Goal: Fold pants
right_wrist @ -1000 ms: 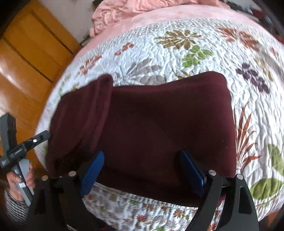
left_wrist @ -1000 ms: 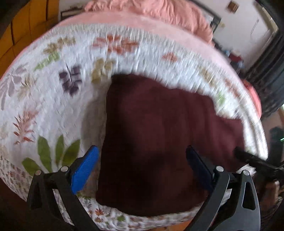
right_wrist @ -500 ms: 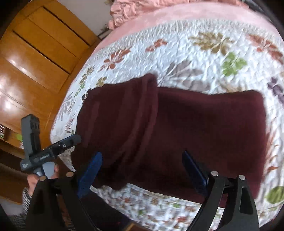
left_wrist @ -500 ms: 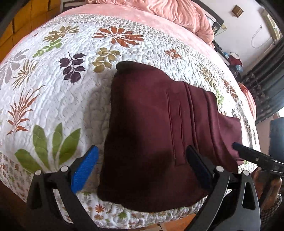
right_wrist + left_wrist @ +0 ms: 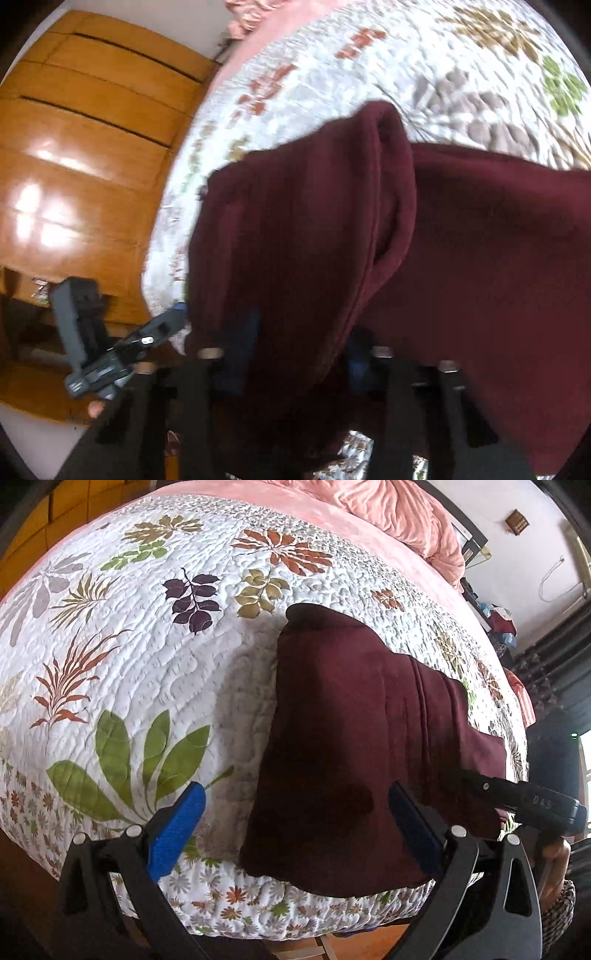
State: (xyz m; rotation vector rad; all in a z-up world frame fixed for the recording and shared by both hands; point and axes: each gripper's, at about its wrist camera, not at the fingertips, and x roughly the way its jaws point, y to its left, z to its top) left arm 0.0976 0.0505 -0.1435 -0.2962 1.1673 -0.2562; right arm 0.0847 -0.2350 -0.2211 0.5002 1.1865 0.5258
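Observation:
The dark maroon pants (image 5: 354,746) lie across the near edge of a quilted floral bedspread (image 5: 147,657). My left gripper (image 5: 295,823) is open, blue pads wide apart, its right finger over the pants' near left corner and its left finger over bare quilt. In the right wrist view the pants (image 5: 461,258) show a raised fold ridge (image 5: 391,206). My right gripper (image 5: 299,343) is low at the pants' hanging near edge with cloth draped between its narrowed fingers; the view is blurred and I cannot tell whether it grips. The other gripper shows at the left of the right wrist view (image 5: 110,354).
A pink duvet (image 5: 388,509) is bunched at the bed's far end. Wooden wardrobe doors (image 5: 74,155) stand left of the bed. Dark curtains and clutter (image 5: 546,657) are at the right. The bed edge drops to a wooden floor.
The right gripper has swung left and down to the pants' hanging edge, and its fingers have drawn closer together. The left gripper pulled back slightly and stayed open.

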